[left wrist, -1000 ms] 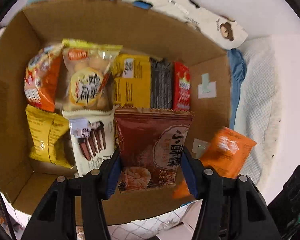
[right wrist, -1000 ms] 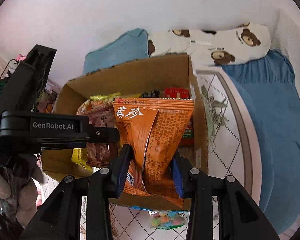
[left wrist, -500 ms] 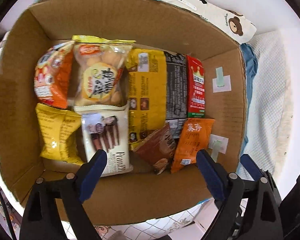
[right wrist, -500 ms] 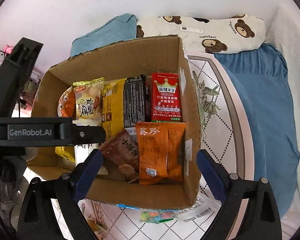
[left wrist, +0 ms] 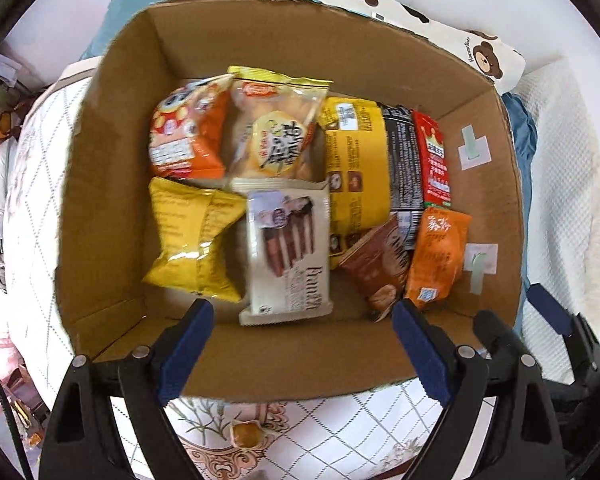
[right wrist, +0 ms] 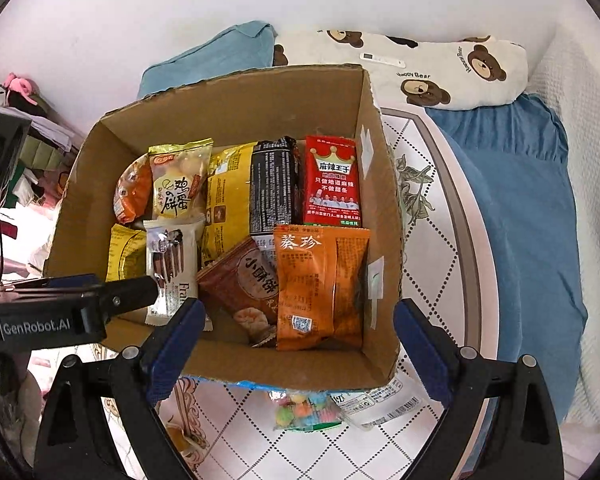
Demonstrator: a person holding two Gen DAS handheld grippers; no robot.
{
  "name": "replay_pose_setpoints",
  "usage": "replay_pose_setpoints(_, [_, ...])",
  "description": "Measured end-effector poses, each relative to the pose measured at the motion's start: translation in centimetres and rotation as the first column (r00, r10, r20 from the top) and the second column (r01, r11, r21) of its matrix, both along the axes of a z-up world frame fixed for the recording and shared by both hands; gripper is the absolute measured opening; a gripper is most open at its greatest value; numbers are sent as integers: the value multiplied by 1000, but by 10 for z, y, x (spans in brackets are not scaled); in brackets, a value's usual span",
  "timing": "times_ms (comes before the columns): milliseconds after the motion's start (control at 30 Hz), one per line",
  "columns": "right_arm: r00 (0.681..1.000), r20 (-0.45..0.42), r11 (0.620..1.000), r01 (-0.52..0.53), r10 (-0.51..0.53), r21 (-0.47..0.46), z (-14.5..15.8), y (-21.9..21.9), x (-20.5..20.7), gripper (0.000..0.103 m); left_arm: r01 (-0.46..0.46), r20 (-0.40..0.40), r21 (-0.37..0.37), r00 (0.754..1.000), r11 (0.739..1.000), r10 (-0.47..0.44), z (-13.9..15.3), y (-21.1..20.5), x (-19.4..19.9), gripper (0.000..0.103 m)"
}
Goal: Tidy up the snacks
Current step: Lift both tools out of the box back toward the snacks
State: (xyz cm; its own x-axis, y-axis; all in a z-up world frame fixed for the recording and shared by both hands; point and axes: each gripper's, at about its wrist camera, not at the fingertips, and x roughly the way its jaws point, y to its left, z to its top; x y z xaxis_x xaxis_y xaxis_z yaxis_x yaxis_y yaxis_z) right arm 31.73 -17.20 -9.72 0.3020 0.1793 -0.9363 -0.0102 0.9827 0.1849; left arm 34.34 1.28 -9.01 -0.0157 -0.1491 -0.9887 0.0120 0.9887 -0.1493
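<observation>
The left gripper (left wrist: 302, 346) and right gripper (right wrist: 299, 346) both hang with jaws spread wide, holding nothing, over the near edge of the cardboard box (right wrist: 236, 104). Inside, the brown snack packet (right wrist: 244, 284) leans tilted against the orange packet (right wrist: 320, 280) (near right corner), just in front of the red packet (right wrist: 332, 182) and the yellow-and-black bag (left wrist: 364, 168).

Both wrist views look steeply down, from close above its near wall, into the same cardboard box (left wrist: 260, 364) (right wrist: 300, 368), the right one from farther right.
</observation>
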Motion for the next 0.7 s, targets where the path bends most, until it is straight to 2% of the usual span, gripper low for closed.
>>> replay_pose_setpoints(267, [998,56,999,-30,32,-34,14,11,-22,97,10,157,66,987,998,-20,27,8,-31,91])
replay_pose_setpoints(700, [983,177,997,-47,57,-60,48,19,-84,97,7,369,107,928,994,-46,70,20,-104,91])
